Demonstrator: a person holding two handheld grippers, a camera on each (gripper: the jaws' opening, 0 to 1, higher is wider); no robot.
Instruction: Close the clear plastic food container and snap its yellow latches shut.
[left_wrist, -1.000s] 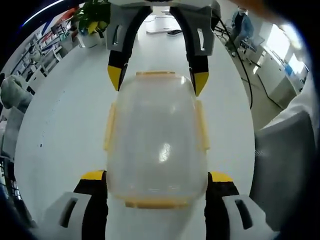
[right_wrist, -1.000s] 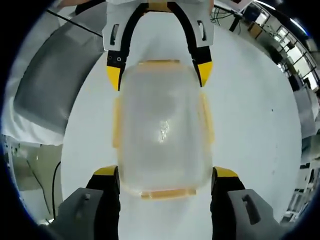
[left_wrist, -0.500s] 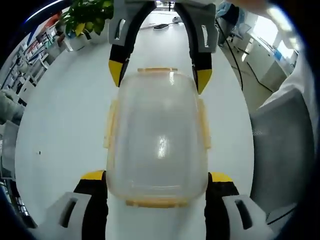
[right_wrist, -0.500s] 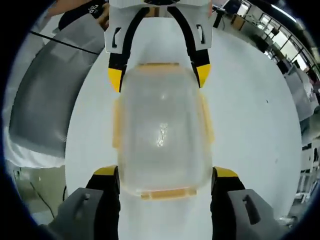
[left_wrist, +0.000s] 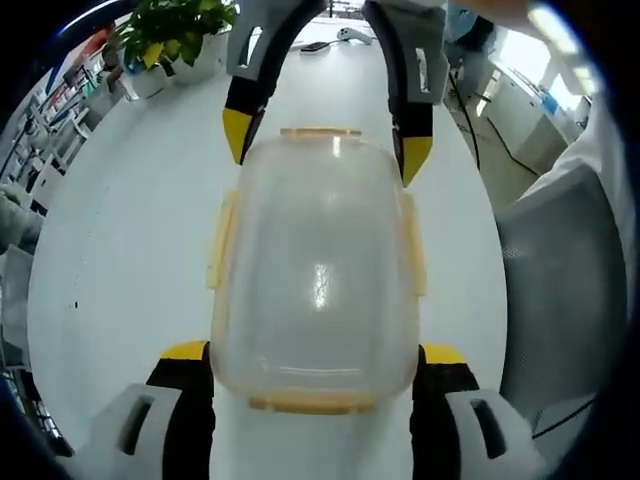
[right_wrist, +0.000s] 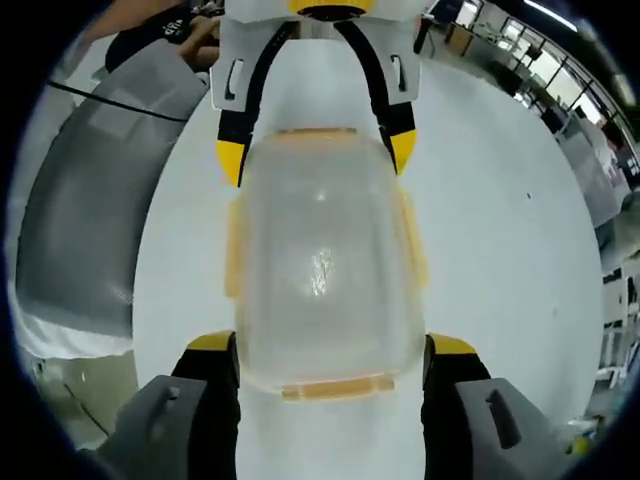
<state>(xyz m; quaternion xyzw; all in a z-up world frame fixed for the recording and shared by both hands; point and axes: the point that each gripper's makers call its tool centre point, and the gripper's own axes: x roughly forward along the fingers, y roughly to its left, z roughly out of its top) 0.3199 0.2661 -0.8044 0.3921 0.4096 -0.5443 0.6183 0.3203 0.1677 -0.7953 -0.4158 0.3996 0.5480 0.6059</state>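
Left gripper view: both claws, left claw (left_wrist: 315, 352) and right claw (right_wrist: 330, 345), wide open astride the clear container (left_wrist: 315, 280) on the bench (left_wrist: 120, 250), gripping nothing; squeeze evenly onto the side latches (left_wrist: 221, 240).

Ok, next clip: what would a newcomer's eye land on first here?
The clear plastic food container, with its yellow latches on all four sides, sits on the white table in the middle of both views. It is bracketed end to end by two yellow-tipped tongs: in the left gripper view, the left tongs flank its near end and the right tongs its far end. A potted plant stands at the far table edge.
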